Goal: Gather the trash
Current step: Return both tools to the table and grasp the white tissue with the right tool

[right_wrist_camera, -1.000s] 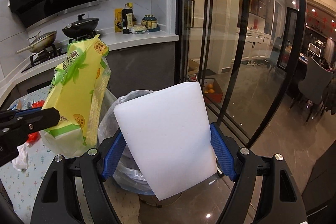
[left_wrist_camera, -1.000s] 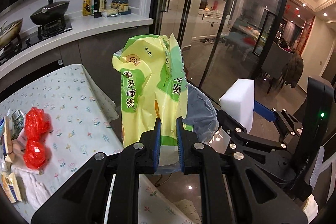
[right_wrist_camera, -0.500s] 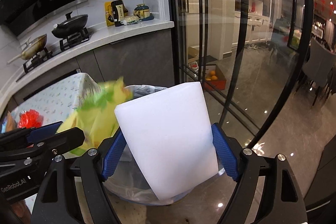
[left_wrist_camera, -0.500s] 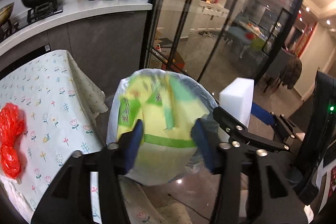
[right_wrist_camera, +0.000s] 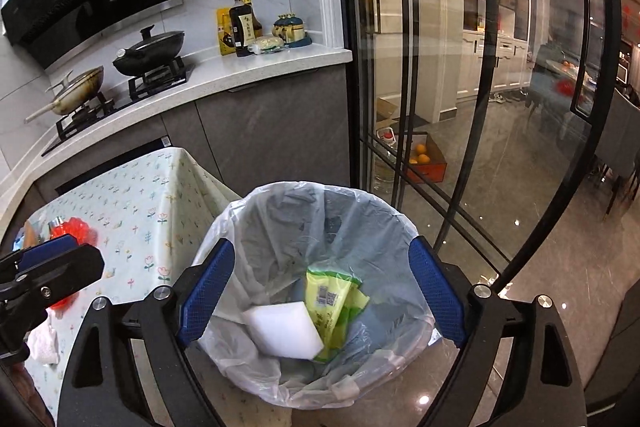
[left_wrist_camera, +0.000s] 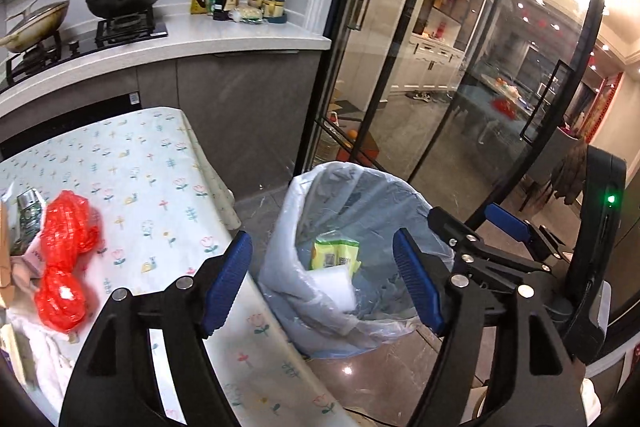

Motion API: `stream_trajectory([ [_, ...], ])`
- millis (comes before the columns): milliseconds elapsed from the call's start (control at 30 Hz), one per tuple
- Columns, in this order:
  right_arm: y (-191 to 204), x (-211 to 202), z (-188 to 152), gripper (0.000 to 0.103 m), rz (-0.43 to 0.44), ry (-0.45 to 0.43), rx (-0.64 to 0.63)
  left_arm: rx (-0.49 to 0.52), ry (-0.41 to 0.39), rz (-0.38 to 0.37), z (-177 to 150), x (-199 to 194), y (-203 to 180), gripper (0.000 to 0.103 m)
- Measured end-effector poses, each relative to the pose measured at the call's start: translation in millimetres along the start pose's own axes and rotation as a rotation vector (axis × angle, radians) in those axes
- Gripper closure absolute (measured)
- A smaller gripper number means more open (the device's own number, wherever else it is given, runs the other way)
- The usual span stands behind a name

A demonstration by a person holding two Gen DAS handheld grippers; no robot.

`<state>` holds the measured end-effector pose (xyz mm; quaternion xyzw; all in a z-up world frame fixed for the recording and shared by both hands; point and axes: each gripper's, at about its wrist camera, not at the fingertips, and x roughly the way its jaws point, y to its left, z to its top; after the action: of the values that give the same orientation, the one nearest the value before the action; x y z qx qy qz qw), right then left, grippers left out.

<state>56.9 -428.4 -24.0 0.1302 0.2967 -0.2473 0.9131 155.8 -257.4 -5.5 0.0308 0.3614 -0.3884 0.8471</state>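
Note:
A bin lined with a clear bag point(left_wrist_camera: 360, 211) point(right_wrist_camera: 320, 211) stands on the floor beside the table. Inside it lie a yellow-green package point(left_wrist_camera: 336, 253) point(right_wrist_camera: 332, 303) and a white foam block point(left_wrist_camera: 334, 285) point(right_wrist_camera: 282, 329). My left gripper point(left_wrist_camera: 324, 281) hovers over the bin's near rim, jaws opening, nothing between them. My right gripper point(right_wrist_camera: 320, 291) hangs above the bin mouth, jaws opening too, with nothing in its grasp. A red plastic bag point(left_wrist_camera: 66, 255) point(right_wrist_camera: 78, 229) and other scraps point(left_wrist_camera: 16, 247) lie on the flowered tablecloth point(left_wrist_camera: 140, 187) at the left.
A kitchen counter point(left_wrist_camera: 180, 43) with pans, bottles and a stove runs behind the table. Glass sliding doors point(left_wrist_camera: 400, 67) stand right of the bin, with a box of oranges point(right_wrist_camera: 424, 161) behind them. The right gripper's body point(left_wrist_camera: 560, 267) shows at the right of the left wrist view.
Both grippers opened. The yellow-green package dropped from the left one and the white foam block from the right one; both now lie inside the bin.

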Motion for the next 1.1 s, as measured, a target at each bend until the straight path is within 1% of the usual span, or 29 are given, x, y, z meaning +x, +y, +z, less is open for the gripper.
stream_trajectory([
  [233, 21, -27, -3, 0.017, 0.012, -0.027, -0.037, -0.039, -0.042, 0.070, -6, -34, 26, 0.032],
  [333, 33, -41, -4, 0.017, 0.026, -0.038, -0.051, -0.059, -0.069, 0.099, -11, -53, 38, 0.024],
  [533, 68, -69, -10, 0.017, 0.072, -0.057, -0.093, -0.104, -0.107, 0.169, -24, -94, 70, 0.019],
  [667, 96, -87, -17, 0.017, 0.099, -0.068, -0.137, -0.163, -0.122, 0.211, -38, -121, 101, 0.014],
  [767, 116, -97, -24, 0.017, 0.128, -0.066, -0.162, -0.198, -0.119, 0.246, -51, -139, 124, 0.013],
  [967, 160, -114, -39, 0.017, 0.181, -0.053, -0.200, -0.301, -0.107, 0.306, -82, -171, 178, 0.012],
  [1100, 185, -120, -52, 0.017, 0.219, -0.031, -0.210, -0.377, -0.088, 0.328, -106, -188, 214, 0.012],
])
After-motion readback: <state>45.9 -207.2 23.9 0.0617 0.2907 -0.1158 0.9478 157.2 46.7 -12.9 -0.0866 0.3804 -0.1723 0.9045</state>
